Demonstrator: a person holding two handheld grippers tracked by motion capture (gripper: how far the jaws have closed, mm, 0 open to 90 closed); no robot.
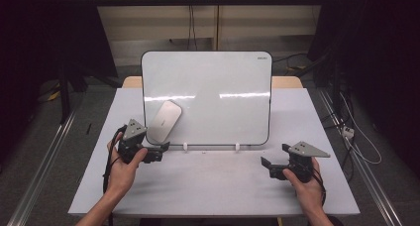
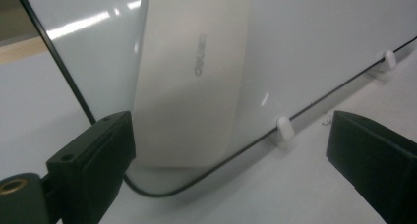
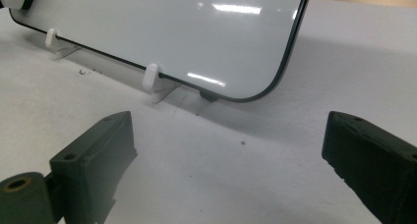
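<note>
One pale rounded eraser [image 1: 165,121] on the whiteboard [image 1: 218,87], both tools [image 1: 161,151] [image 1: 272,161] spread wide

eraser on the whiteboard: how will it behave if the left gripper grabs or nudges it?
The eraser looks like a rigid, smooth shell, so the jaws may slip on its rounded edges. It clings to the tilted whiteboard, probably magnetically: expect some pull-off resistance. A sideways push would likely slide it, not roll it. The left gripper stands open near it.
</note>
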